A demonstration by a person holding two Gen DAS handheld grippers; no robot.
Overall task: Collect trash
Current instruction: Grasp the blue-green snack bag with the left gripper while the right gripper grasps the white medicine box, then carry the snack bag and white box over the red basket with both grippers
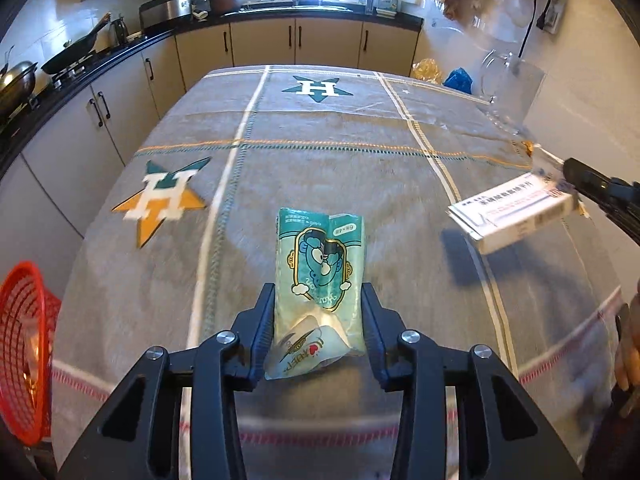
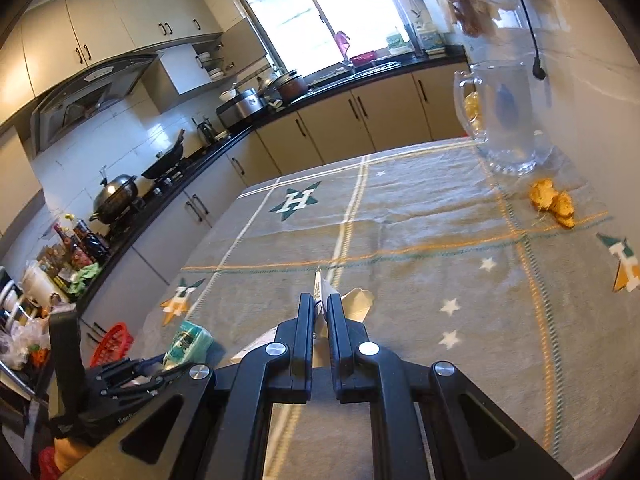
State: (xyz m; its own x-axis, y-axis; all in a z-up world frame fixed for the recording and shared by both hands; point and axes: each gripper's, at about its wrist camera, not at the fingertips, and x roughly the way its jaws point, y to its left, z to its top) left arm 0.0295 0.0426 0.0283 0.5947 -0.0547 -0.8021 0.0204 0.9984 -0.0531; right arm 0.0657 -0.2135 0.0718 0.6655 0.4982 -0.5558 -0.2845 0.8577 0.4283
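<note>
Between the fingers of our left claw (image 1: 318, 312) sits a teal snack wrapper (image 1: 320, 280), its lower end pinched from both sides while the printed top stands up ahead of the fingertips, lifted clear of the checked cloth on the surface (image 1: 320, 140). Our right claw (image 2: 320, 308) is clamped tight on the edge of a flattened white carton (image 1: 516, 212), which hangs off to the right of the left claw, also above the cloth and throwing a shadow under it. So we judge that both pieces of trash are picked up and we are in the carrying step.

A red mesh basket (image 1: 24, 356) stands off the edge of the surface, low and to the left of the left claw; it looks like the bin for this job, though we cannot be sure. The next move calls for swinging the left claw over that basket, opening only once the wrapper is above the rim, then bringing the carton across. Orange crumbs (image 2: 554, 202) lie far ahead and right of the right claw, beside a glass jug (image 2: 500, 116), not yet collected.
</note>
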